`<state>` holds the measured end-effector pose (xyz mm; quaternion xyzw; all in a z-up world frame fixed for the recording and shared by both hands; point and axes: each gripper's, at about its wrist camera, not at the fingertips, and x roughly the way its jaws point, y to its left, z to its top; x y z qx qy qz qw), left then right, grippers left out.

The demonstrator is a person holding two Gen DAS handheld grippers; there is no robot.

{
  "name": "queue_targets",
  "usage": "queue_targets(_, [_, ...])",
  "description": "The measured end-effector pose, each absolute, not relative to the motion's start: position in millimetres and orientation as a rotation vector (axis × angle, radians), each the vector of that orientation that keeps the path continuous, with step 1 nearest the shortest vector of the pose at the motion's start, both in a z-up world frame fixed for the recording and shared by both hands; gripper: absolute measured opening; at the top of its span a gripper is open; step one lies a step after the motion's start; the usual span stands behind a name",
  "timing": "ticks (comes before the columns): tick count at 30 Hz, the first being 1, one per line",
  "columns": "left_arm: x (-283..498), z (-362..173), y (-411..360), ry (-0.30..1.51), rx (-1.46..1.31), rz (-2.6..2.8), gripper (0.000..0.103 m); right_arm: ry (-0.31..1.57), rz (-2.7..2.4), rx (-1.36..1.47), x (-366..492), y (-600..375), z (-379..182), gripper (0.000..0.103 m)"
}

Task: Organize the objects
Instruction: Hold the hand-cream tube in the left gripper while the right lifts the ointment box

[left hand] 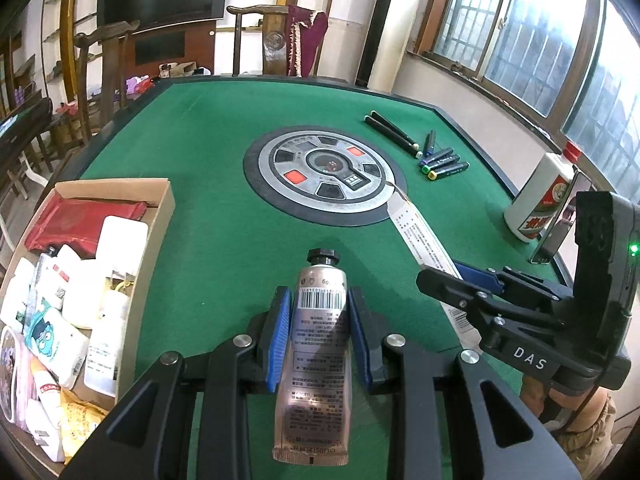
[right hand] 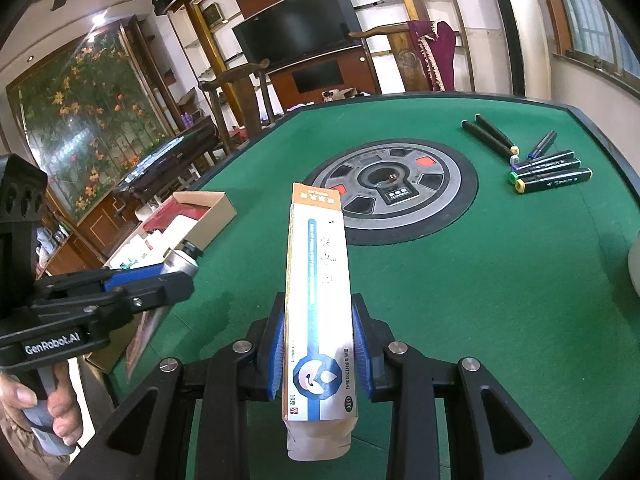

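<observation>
Tongs clamped: left [left hand: 320,316] on tube [left hand: 314,360], right [right hand: 318,344] on carton [right hand: 318,280].

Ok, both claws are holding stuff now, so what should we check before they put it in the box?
1. Left claw shut on the silver tube: ok.
2. Right claw shut on the long medicine carton: ok.
3. Tube's black cap on: ok.
4. Cardboard box within view on the left: ok.
5. Free room in the box: not ok near this end, it is packed; far end cannot tell.
6. Markers clear of both claws: ok.
</observation>
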<state>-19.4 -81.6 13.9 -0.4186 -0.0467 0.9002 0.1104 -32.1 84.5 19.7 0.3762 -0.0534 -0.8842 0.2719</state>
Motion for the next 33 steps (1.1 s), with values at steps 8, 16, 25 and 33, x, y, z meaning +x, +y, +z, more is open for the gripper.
queue_targets(8, [-15,18,-92,-0.163,-1.209,2.659,0.028,-0.129,-2.388,1.009,-30,80,21,0.031])
queue_targets(16, [-9,26,-99,-0.169,-1.182,2.674,0.028,-0.109,-2.373,0.988,-26,69,25,0.031])
queue_targets(25, [-1,33,-113,-0.189,-1.161,2.705,0.028,-0.087,-2.360,0.970,-23,58,30,0.031])
queue_targets(33, [4,37,-126,-0.216,-1.147,2.729,0.028,-0.060,-2.346,0.952,-18,45,37,0.031])
